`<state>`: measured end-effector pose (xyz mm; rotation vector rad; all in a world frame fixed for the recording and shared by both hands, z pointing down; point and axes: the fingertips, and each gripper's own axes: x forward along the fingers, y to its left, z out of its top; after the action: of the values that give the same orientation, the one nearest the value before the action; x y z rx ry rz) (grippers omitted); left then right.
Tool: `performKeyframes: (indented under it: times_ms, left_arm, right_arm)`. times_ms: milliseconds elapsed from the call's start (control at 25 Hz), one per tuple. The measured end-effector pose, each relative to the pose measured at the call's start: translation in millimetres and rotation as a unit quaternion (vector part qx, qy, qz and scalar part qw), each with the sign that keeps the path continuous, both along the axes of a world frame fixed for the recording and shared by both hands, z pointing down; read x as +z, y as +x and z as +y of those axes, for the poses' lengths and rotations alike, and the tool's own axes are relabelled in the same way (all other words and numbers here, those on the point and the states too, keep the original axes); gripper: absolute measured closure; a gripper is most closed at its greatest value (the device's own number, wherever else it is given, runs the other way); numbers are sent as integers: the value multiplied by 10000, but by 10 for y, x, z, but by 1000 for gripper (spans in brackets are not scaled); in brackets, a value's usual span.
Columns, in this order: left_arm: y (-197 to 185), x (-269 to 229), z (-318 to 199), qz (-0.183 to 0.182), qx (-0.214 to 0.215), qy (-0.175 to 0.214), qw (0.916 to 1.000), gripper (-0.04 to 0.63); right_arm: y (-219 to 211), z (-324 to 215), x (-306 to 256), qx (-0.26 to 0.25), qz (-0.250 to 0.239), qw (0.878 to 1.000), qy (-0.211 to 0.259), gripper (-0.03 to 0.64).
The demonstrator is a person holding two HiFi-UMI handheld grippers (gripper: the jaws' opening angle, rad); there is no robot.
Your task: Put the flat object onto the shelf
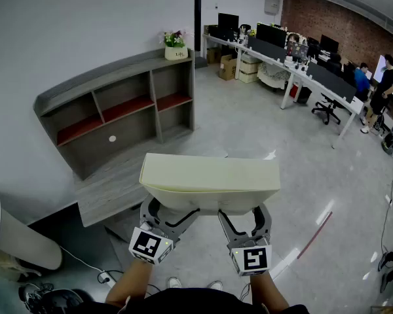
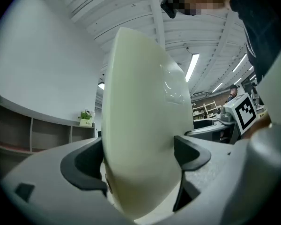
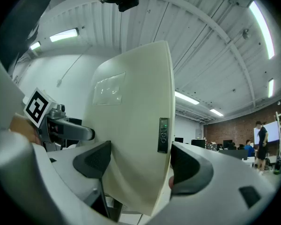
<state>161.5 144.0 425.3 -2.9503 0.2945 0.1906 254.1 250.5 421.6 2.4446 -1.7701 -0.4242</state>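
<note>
The flat object [image 1: 209,175] is a cream, slab-like case held level in front of me in the head view. My left gripper [image 1: 173,209] is shut on its near edge at the left, and my right gripper [image 1: 243,212] is shut on the same edge at the right. In the left gripper view the case [image 2: 140,125] fills the gap between the jaws of the left gripper [image 2: 139,161]. In the right gripper view the case [image 3: 131,125] shows a small dark button strip and sits clamped in the right gripper [image 3: 138,162]. The grey shelf [image 1: 118,106] with red-lined compartments stands ahead to the left against the wall.
A flower pot [image 1: 175,48] stands on the shelf's top right end. A low grey platform [image 1: 111,182] lies before the shelf. Office desks [image 1: 295,64] with monitors and people [image 1: 383,90] are far right. Cables [image 1: 46,296] and a white rounded object [image 1: 13,241] are at my lower left.
</note>
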Motion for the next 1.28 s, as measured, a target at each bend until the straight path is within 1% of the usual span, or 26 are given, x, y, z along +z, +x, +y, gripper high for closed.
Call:
performKeyframes:
  times_ms: [120, 480, 720, 1000, 1280]
  left_arm:
    - [17, -41, -30, -10, 43, 28, 10000, 123]
    - [-71, 26, -143, -97, -3, 11, 10000, 123]
    - [-171, -35, -231, 28, -25, 31, 10000, 123]
    - [-375, -79, -406, 74, -64, 40, 9999, 123]
    - [-661, -77, -707, 40, -140, 42, 9999, 123]
  right_arm:
    - [9, -33, -20, 40, -6, 10000, 5, 199]
    - [-75, -142, 34, 35, -45, 10000, -7, 199]
    - [-180, -251, -6, -37, -3, 10000, 40, 198]
    - [-380, -431, -79, -122, 64, 9998, 108, 198]
    - [-638, -760, -56, -237, -32, 9997, 105, 198]
